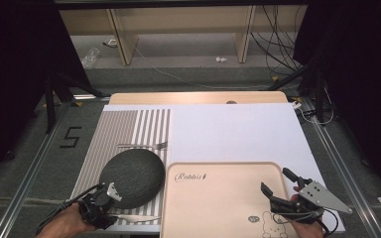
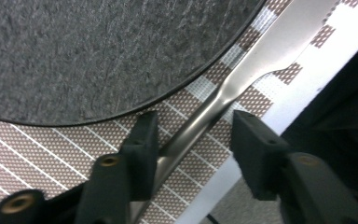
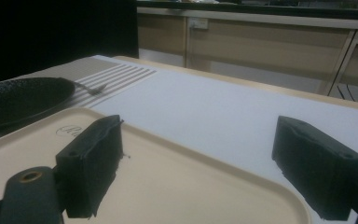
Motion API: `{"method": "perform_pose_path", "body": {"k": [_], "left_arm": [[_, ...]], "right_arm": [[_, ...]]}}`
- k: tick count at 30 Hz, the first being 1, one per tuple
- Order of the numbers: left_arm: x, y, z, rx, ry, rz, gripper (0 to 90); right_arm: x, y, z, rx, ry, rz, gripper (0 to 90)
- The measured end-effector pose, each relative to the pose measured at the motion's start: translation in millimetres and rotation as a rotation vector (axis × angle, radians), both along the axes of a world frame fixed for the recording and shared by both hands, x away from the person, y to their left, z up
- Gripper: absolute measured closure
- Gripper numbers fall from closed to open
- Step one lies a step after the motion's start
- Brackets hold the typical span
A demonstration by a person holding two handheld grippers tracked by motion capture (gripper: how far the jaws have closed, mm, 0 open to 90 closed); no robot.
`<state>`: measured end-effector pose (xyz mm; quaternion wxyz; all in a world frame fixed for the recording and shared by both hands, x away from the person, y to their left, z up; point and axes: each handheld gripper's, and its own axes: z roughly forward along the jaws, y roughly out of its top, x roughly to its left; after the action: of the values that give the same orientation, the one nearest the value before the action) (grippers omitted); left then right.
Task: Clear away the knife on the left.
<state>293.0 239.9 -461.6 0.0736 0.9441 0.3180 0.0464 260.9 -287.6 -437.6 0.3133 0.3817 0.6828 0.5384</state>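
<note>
Left gripper [image 1: 110,197] is down over the knife [image 2: 214,109] at the near edge of the striped placemat [image 1: 129,130], roughly 7 o'clock on the worktop [image 1: 238,129]. Step in hand looks like the pick: my fingers [image 2: 142,140] straddle the handle just below where it necks into the blade. One pad is at or nearly on the metal, the other stands clear, so they're part open with no grip yet. Next move, I'd say: centre on the handle, close fully, lift straight so the blade doesn't drag under the dark plate [image 1: 132,178] just at 12 o'clock of it. Knife is plain polished steel, flat, thin and slick, likely to pivot in a loose pinch. Right gripper [image 1: 279,187] hovers over the beige tray [image 1: 218,198] at 5 o'clock, fingers wide apart, nothing between them. Fork [image 1: 144,146] lies beyond the plate, untouched.
</note>
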Motion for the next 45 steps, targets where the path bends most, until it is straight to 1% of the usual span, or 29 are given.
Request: {"method": "perform_pose_path", "body": {"k": [3,5,7,9,12,15,16,20,23,25,27,29,32,35,37,41,43,45], "left_arm": [[1.3,-1.3,0.5,0.015,0.019,-0.019,58.1],[0.9,-3.4,0.7,0.035,0.023,-0.039,58.9],[0.2,-5.0,0.9,0.045,0.026,-0.06,61.2],[0.0,-5.4,1.0,0.044,0.032,-0.076,63.8],[-0.4,-5.1,1.0,0.039,0.035,-0.085,65.9],[-2.2,-6.8,1.1,0.051,0.032,-0.111,68.3],[-2.2,-6.8,1.1,0.051,0.032,-0.111,69.4],[-3.3,-8.5,1.2,0.061,0.032,-0.137,71.3],[-4.8,-11.2,1.5,0.081,0.033,-0.166,73.9],[-5.6,-12.6,1.5,0.086,0.036,-0.178,76.8],[-6.0,-13.3,1.5,0.091,0.035,-0.173,77.7],[-6.3,-13.9,1.6,0.097,0.033,-0.183,77.9],[-5.9,-14.5,1.7,0.101,0.036,-0.18,78.0],[-5.5,-12.9,1.8,0.087,0.039,-0.182,78.9],[-4.7,-10.4,1.8,0.069,0.048,-0.174,79.1],[-5.5,-9.3,1.8,0.06,0.064,-0.185,79.2],[-4.9,-6.5,1.8,0.028,0.085,-0.186,79.3],[-4.8,-5.4,1.8,0.022,0.089,-0.18,79.3]], "right_arm": [[0.2,0.0,-0.3,-0.001,0.005,-0.001,17.0],[0.2,0.0,-0.3,-0.001,0.006,-0.002,17.0],[0.2,0.0,-0.3,0.0,0.006,-0.002,17.1],[0.1,0.0,-0.4,-0.002,0.005,-0.001,17.2],[0.1,-0.1,-0.4,-0.005,0.006,-0.001,17.2],[0.1,0.3,-0.6,-0.005,0.011,0.0,17.3],[0.1,0.3,-0.6,-0.005,0.011,0.0,17.3],[0.0,0.3,-0.6,-0.007,0.01,0.0,17.3],[0.1,0.3,-0.8,-0.005,0.011,-0.001,17.4],[0.1,0.3,-0.7,-0.005,0.013,-0.001,17.5],[0.0,0.4,-0.7,-0.008,0.013,0.0,17.5],[0.0,0.5,-0.7,-0.01,0.015,0.001,17.5],[0.3,0.6,-1.0,-0.012,0.015,0.001,17.6],[0.2,0.6,-1.0,-0.012,0.014,0.0,17.8],[0.3,0.4,-1.0,-0.011,0.016,0.001,17.9],[0.6,0.4,-1.4,-0.012,0.015,0.0,17.9],[0.6,0.5,-1.4,-0.013,0.015,0.0,18.1],[0.7,0.7,-1.6,-0.013,0.016,0.0,18.0]]}}
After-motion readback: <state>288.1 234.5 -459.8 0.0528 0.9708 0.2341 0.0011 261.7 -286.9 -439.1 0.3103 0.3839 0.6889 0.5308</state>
